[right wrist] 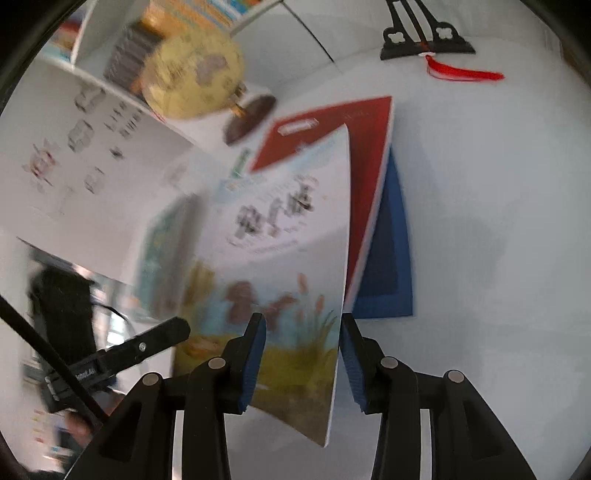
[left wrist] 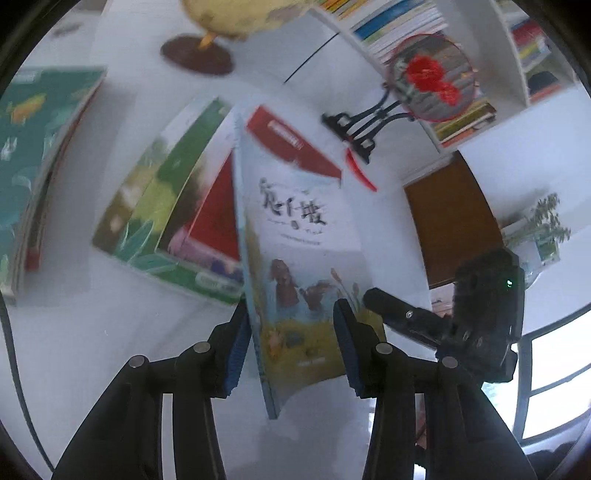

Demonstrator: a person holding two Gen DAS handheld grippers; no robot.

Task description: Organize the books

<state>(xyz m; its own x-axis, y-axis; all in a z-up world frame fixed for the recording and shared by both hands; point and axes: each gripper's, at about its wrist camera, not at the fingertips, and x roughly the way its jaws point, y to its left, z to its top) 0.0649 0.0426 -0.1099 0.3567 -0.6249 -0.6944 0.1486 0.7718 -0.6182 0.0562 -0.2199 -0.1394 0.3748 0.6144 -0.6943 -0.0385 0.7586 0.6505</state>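
1. Left wrist view: two grippers show. The left gripper [left wrist: 291, 343] has its blue-padded fingers [left wrist: 236, 343] apart on either side of one picture book [left wrist: 295, 236]; whether the pads press it cannot be told. The right gripper [left wrist: 406, 317] reaches in from the right toward the book's far edge.
2. The picture book is lifted off the table [left wrist: 92, 350] and tilted: red band at its top, dark brush lettering on white, brown animals and reeds below.
3. A green book [left wrist: 162, 206] lies flat to the left, and a teal stack [left wrist: 33, 155] lies further left. Far off stand one globe [left wrist: 210, 22], one round fan on a black stand [left wrist: 428, 77] and a white bookshelf [left wrist: 480, 44].
4. Right wrist view: the right gripper [right wrist: 303, 354] has the book's right edge [right wrist: 295, 236] between its spread fingers [right wrist: 255, 354]; contact is unclear through blur. The left gripper [right wrist: 147, 347] enters at the left.
5. One blue book [right wrist: 395, 258] lies flat on the white table [right wrist: 498, 258]; the globe [right wrist: 192, 77] stands beyond.
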